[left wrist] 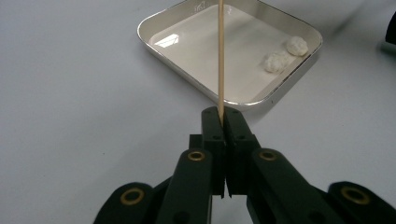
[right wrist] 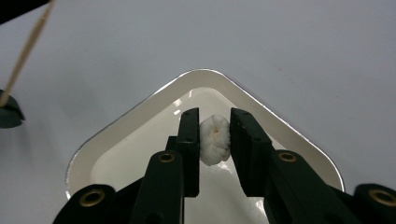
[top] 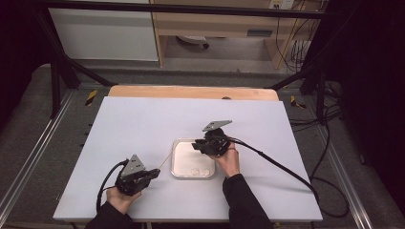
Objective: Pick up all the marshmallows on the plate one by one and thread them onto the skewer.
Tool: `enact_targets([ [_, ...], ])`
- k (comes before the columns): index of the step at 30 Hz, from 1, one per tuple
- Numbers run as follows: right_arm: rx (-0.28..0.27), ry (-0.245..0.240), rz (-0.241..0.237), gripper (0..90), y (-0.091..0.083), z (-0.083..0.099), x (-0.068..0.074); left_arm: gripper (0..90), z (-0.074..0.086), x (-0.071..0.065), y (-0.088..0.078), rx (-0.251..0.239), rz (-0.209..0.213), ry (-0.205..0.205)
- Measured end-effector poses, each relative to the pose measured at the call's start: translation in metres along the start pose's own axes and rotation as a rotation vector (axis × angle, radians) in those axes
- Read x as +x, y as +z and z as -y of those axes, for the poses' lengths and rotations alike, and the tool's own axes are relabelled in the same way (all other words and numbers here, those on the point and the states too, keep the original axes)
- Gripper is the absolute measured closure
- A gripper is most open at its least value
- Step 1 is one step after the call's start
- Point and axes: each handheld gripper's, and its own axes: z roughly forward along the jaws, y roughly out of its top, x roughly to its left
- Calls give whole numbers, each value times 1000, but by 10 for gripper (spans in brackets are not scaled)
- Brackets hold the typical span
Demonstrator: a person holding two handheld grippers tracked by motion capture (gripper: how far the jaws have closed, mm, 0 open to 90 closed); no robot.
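Note:
My left gripper (top: 154, 172) (left wrist: 223, 116) is shut on the lower end of a thin wooden skewer (left wrist: 220, 56) (top: 165, 161), which points up and away toward a white square tray (top: 174, 157) (left wrist: 159, 44). My right gripper (top: 197, 145) (right wrist: 214, 114) hangs over the tray's (right wrist: 140, 107) far part, its pads pressed on a white, soft-looking lump (right wrist: 215, 140) lifted off the tray floor. Two more white lumps (left wrist: 275, 61) (top: 200, 171) lie side by side along the tray's near edge. The skewer (right wrist: 25, 51) also crosses the top left corner of the right gripper view.
The tray sits a little right of centre on a white tabletop (top: 124, 129) with a wooden strip (top: 191, 92) along its far edge. A black cable (top: 277, 164) trails from the right gripper across the table to the right. Dark frame legs stand beyond the table.

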Motion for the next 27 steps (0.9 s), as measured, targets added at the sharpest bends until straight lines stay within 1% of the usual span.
enact_targets([
  [5,-54,21,-44,746,-22,2,3,885,-1,-3,1,-1,5,5],
  [8,-99,29,-73,746,-35,2,5,885,-1,-5,2,-4,6,8],
  [13,-164,49,-123,747,-54,-1,9,885,-2,-8,2,-23,6,16],
  [15,-194,58,-150,748,-60,-3,10,885,-3,-10,2,-29,9,18],
  [16,-221,72,-175,748,-64,-5,11,885,-3,-11,2,-30,10,21],
  [17,-221,72,-175,748,-64,-5,11,885,-3,-11,2,-31,13,21],
  [21,-251,94,-191,751,-70,-8,11,885,-4,-13,3,-40,16,24],
  [25,-269,118,-220,753,-71,-12,11,885,-4,-15,4,-46,24,23],
  [27,-269,119,-218,754,-70,-13,12,885,-5,-16,5,-49,29,24],
])
